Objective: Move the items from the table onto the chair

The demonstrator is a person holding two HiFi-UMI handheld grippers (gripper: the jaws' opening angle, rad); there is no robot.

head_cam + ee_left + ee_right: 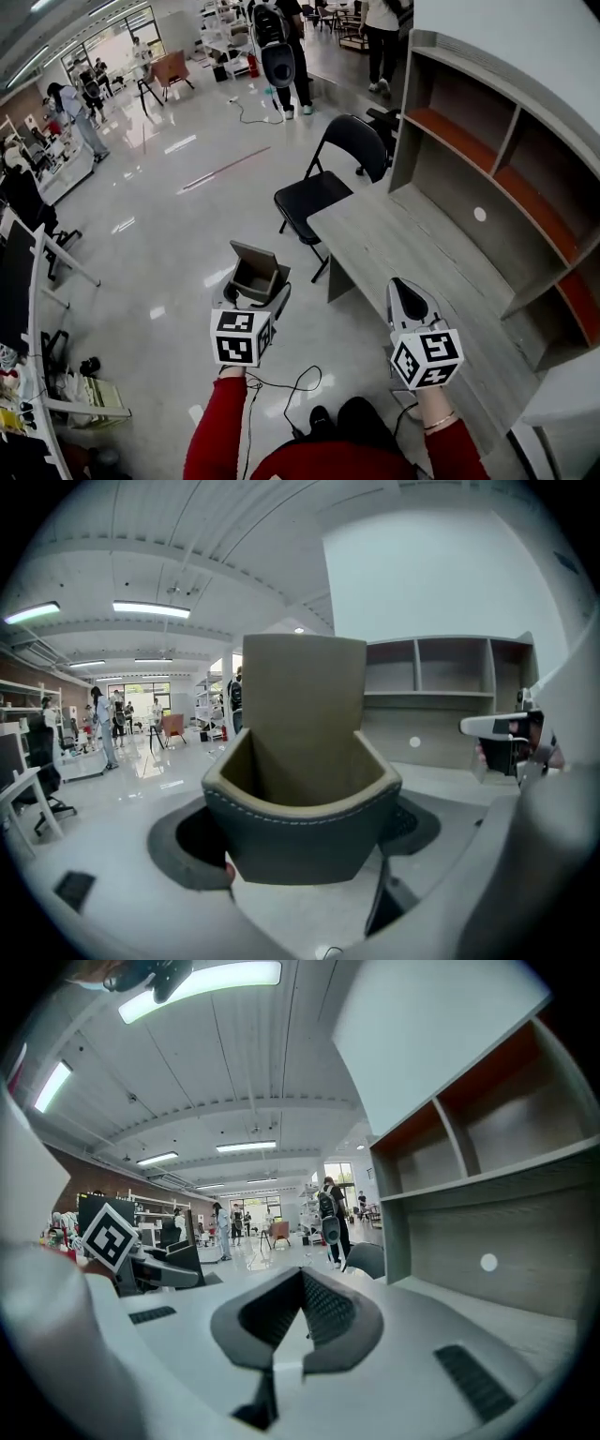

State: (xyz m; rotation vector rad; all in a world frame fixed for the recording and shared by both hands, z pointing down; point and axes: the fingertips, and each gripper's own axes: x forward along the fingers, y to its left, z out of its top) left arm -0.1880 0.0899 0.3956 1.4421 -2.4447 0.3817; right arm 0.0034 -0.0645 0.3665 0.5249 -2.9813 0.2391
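Note:
A small open box [298, 829], dark grey outside and tan inside with its lid standing up, sits between the wide-set jaws of my left gripper [254, 296]. The pads press on its sides, and it hangs over the floor left of the table. My right gripper [406, 289] hovers over the near part of the grey wooden table [412, 234] with its jaws shut together [302, 1309] and nothing in them. The black folding chair [323, 187] stands at the table's far end, its seat bare.
A tall shelf unit [506, 150] with orange-lined compartments stands along the table's right side. A black cable [281, 384] lies on the glossy floor by my feet. People [281, 47] stand far off in the hall. Desks and an office chair [28, 216] line the left.

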